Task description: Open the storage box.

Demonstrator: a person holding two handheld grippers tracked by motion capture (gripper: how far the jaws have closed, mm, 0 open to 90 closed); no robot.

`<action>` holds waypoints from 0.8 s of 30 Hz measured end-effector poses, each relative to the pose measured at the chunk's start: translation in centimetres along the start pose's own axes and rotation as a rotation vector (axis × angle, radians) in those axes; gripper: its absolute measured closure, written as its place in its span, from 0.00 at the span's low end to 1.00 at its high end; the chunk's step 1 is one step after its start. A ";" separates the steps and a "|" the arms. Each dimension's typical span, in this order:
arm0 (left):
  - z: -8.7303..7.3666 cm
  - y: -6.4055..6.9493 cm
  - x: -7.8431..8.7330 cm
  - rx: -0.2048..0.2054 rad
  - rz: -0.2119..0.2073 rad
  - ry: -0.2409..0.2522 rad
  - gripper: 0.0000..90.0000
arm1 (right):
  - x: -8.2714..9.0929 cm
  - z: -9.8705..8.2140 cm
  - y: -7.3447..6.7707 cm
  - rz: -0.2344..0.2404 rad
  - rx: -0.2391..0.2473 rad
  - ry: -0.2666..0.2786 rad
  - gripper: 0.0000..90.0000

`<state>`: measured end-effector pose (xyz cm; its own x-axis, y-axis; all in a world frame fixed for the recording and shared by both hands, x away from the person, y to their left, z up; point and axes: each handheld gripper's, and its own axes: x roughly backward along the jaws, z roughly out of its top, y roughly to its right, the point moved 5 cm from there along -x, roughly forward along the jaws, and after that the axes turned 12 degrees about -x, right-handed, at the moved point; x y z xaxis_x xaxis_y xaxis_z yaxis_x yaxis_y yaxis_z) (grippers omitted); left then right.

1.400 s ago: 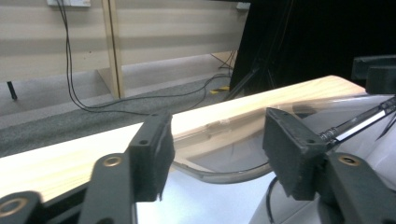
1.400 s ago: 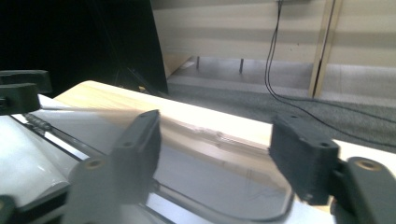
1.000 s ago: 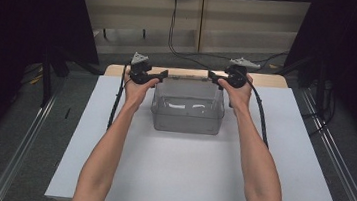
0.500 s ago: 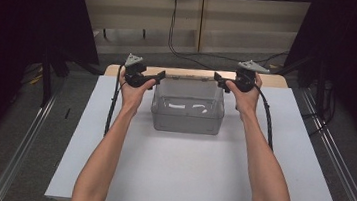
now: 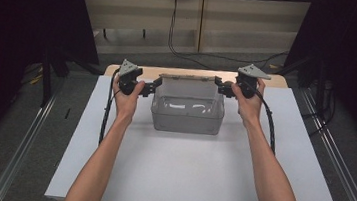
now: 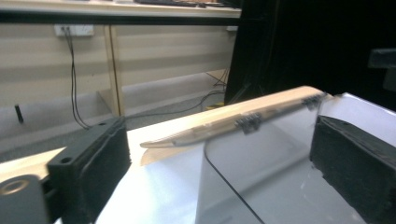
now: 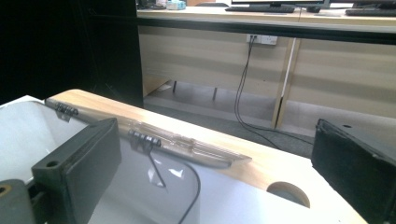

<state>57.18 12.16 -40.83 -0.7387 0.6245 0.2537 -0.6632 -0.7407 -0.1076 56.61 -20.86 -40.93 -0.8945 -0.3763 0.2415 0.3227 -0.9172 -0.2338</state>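
A clear plastic box (image 5: 187,114) stands at the back middle of the white mat (image 5: 184,171). Its hinged clear lid (image 5: 188,85) is raised almost upright at the box's back edge. My left gripper (image 5: 155,84) is at the lid's left end and my right gripper (image 5: 219,88) at its right end. In the left gripper view the lid (image 6: 280,158) stands between the wide-apart jaws of the left gripper (image 6: 219,149), which is open. In the right gripper view the lid (image 7: 28,130) and its hinged rim (image 7: 187,145) run between the spread jaws of the right gripper (image 7: 215,154), also open.
A wooden tabletop edge (image 5: 274,80) with a round hole (image 7: 288,192) lies just behind the box. Beyond it are a desk, a wall socket (image 7: 261,39) and hanging cables (image 5: 172,24). Dark curtains flank both sides, and metal rails (image 5: 20,149) run along the floor.
The lid has swung up from flat on the box to nearly upright. Both grippers have risen and moved slightly back with its ends.
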 end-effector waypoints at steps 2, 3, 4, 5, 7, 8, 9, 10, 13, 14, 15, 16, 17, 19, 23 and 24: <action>-0.1 0.1 0.5 -0.008 0.006 -0.007 0.06 | 0.5 -0.3 0.0 -0.003 0.000 0.003 0.01; -0.2 0.1 0.7 -0.004 0.004 0.000 0.06 | 0.7 -0.4 0.1 -0.007 -0.005 0.006 0.01; -0.2 0.2 1.0 0.009 0.002 0.003 0.06 | 0.9 -0.4 0.1 -0.009 -0.010 0.009 0.01; -0.2 0.4 1.2 0.005 0.002 0.002 0.06 | 1.1 -0.5 0.2 -0.011 -0.013 0.013 0.01; -0.2 0.7 1.6 0.003 0.004 0.003 0.06 | 1.5 -0.5 0.2 -0.017 -0.011 0.017 0.01; -0.2 0.9 1.9 0.005 0.007 0.014 0.05 | 1.7 -0.5 0.2 -0.020 -0.009 0.018 0.01; -0.2 1.2 2.2 -0.002 0.006 0.022 0.05 | 1.9 -0.5 0.2 -0.021 -0.009 0.017 0.02; -0.2 1.4 2.4 -0.013 0.006 0.022 0.05 | 2.2 -0.5 0.2 -0.019 -0.006 0.020 0.02; -0.1 1.8 3.2 -0.020 0.014 0.032 0.05 | 3.2 -0.5 -0.2 -0.014 0.007 0.034 0.02; -0.1 1.9 3.4 -0.019 0.019 0.033 0.05 | 3.4 -0.5 -0.2 -0.015 0.015 0.037 0.02; -0.1 1.9 3.6 -0.018 0.025 0.034 0.05 | 3.6 -0.6 -0.3 -0.016 0.019 0.041 0.02; -0.1 2.0 3.9 -0.015 0.033 0.040 0.05 | 3.8 -0.6 -0.3 -0.019 0.021 0.042 0.02; -0.1 2.0 4.1 -0.024 0.032 0.037 0.05 | 4.1 -0.7 -0.3 -0.019 0.022 0.048 0.02; -0.3 2.0 4.3 -0.034 0.040 0.032 0.05 | 4.5 -1.1 -0.3 -0.015 0.030 0.039 0.02; -1.0 1.6 5.1 -0.024 0.055 0.043 0.05 | 5.4 -1.5 -0.3 -0.015 0.023 0.056 0.01; -1.2 1.7 5.3 -0.020 0.059 0.042 0.05 | 5.7 -1.6 -0.3 -0.015 0.027 0.058 0.01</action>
<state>51.97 14.55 -40.86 -0.7804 0.5902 0.2062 -0.6206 -0.7715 -0.1404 50.94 -22.51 -40.98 -0.9155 -0.3548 0.1898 0.3165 -0.9262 -0.2048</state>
